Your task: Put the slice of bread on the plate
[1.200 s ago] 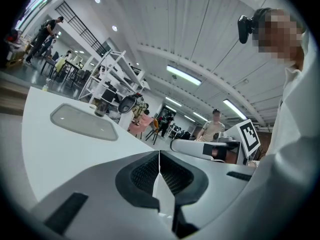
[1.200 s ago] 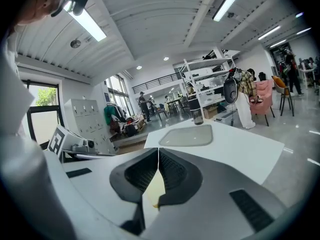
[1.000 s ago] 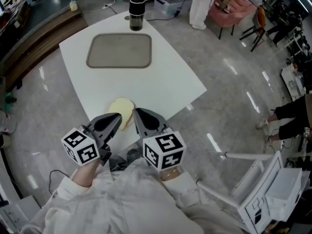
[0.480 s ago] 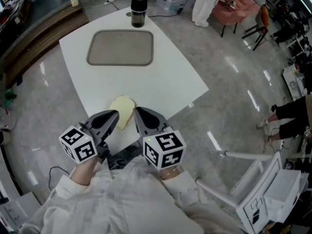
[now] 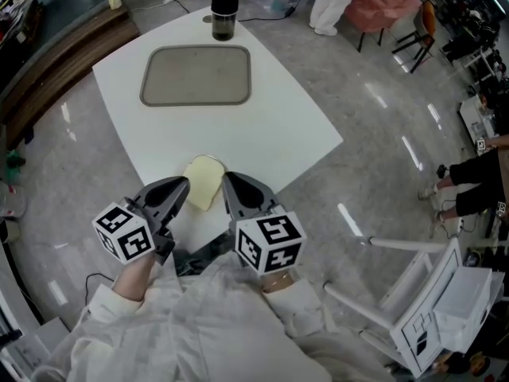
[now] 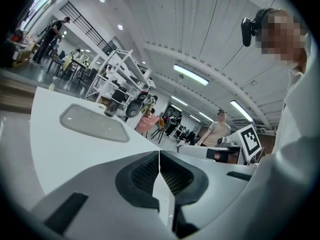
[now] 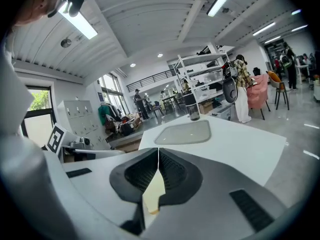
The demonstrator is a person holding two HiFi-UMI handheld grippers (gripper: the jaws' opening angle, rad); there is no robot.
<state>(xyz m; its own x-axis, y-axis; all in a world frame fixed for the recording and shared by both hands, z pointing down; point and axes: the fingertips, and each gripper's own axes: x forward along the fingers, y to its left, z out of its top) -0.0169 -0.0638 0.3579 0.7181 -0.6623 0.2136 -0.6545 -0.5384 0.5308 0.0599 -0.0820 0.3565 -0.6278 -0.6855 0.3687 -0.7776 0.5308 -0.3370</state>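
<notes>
A pale slice of bread [image 5: 203, 181] lies flat near the front edge of the white table [image 5: 270, 134]. My left gripper [image 5: 183, 183] sits just left of it and my right gripper [image 5: 226, 178] just right of it, both shut with nothing held. In the right gripper view the jaws [image 7: 158, 153] meet at the tips, and the bread [image 7: 154, 194] shows on the table beneath them. The left gripper [image 6: 159, 155] likewise has its tips touching. The grey plate-like tray [image 5: 196, 76] lies empty at the far end, also seen as the tray [image 7: 184, 132] and the tray [image 6: 92, 124].
A dark tumbler [image 5: 224, 9] stands at the table's far edge behind the tray. A white frame chair [image 5: 429, 309] stands on the floor at the lower right. People [image 5: 477, 185] stand off to the right, away from the table.
Both grippers stay shut beside the bread; the left one has drifted slightly left. The head view has shifted a little, so slightly more of the bread shows.
</notes>
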